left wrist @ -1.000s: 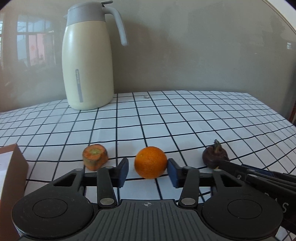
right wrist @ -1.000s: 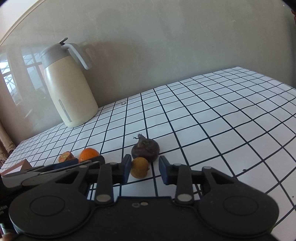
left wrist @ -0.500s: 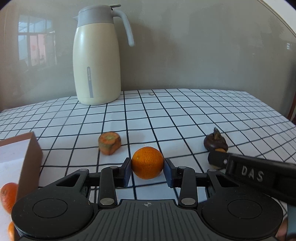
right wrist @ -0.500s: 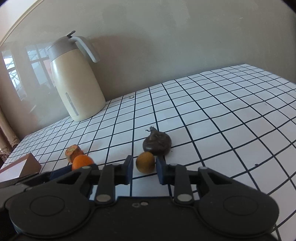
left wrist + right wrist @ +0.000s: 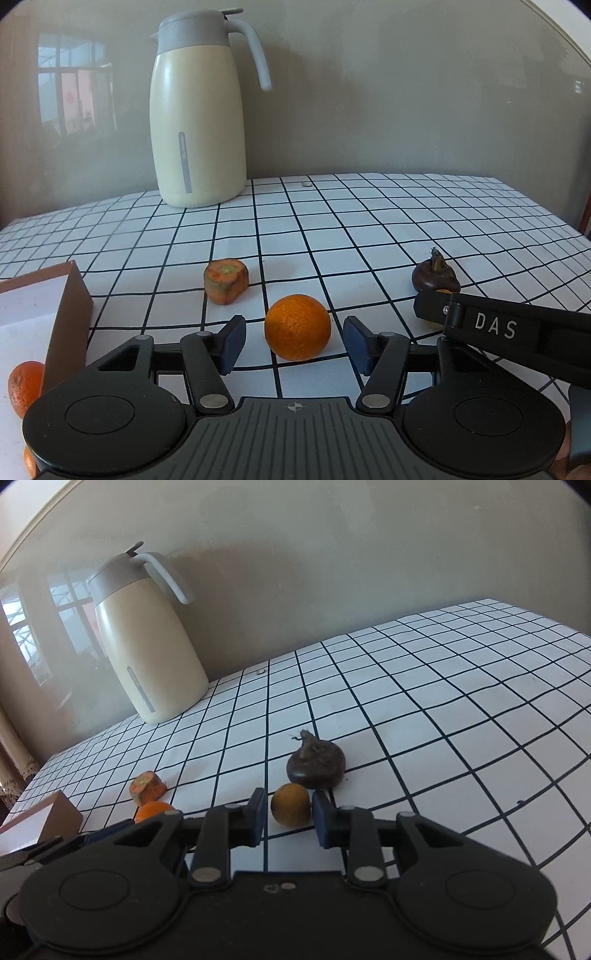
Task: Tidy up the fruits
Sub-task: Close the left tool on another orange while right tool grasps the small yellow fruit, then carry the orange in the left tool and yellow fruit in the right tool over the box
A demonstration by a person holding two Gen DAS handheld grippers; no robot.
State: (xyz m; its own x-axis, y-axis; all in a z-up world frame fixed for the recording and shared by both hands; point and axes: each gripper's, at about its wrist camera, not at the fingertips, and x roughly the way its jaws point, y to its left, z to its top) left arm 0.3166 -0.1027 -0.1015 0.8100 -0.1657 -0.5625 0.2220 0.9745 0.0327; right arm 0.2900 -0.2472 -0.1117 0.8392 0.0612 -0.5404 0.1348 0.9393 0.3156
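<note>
Lying lower centre: orange (image 5: 297,326) between left gripper (image 5: 293,341), jaws just opened, apart from it; right gripper (image 5: 288,818) clamped on small yellow-brown fruit (image 5: 290,805).

A: From where do we view on the left?
B: Low behind the left hand-held gripper (image 5: 293,341), close to the tabletop (image 5: 369,221), facing the jug (image 5: 199,110) and wall.
A: And on the right?
B: Behind the right hand-held gripper (image 5: 288,818), angled leftward toward the jug (image 5: 147,638). We share the orange (image 5: 297,326), carrot piece (image 5: 225,280) and dark bulb (image 5: 436,277).
</note>
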